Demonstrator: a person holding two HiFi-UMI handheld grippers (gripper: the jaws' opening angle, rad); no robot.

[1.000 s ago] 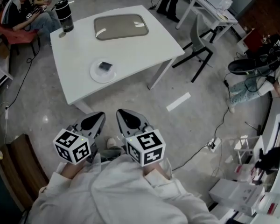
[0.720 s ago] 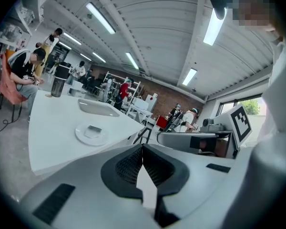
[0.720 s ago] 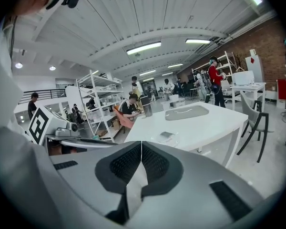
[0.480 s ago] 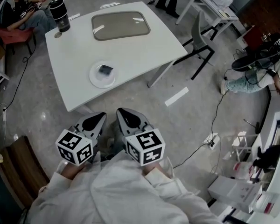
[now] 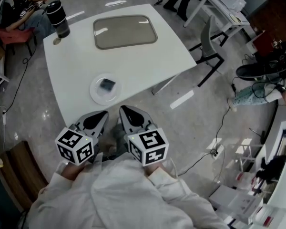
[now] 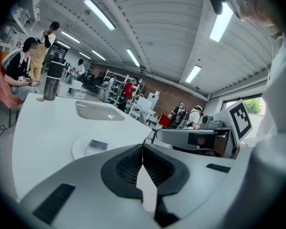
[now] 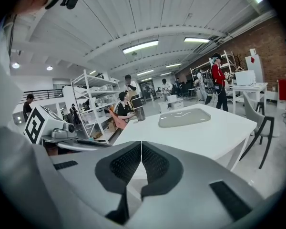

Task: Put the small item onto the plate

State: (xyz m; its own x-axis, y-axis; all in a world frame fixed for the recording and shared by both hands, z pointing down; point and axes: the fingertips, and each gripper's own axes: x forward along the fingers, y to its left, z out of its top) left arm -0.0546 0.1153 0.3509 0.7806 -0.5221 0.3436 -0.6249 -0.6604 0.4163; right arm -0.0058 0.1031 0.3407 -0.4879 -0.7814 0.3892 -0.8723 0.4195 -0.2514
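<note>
Round white plate point(image 5: 96, 96) is closer than before, just ahead of the left gripper point(image 5: 103, 113). Small dark flat item point(image 5: 107, 84) lies on it, long side roughly crosswise. Left one and the right gripper point(image 5: 123, 109) both have jaws pressed together, empty.

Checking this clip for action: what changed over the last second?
The person has closed in on the table; its near edge now lies just ahead of the left gripper and right gripper. Nothing was gripped or released. Both stay shut and empty; the small item stays on the plate.
</note>
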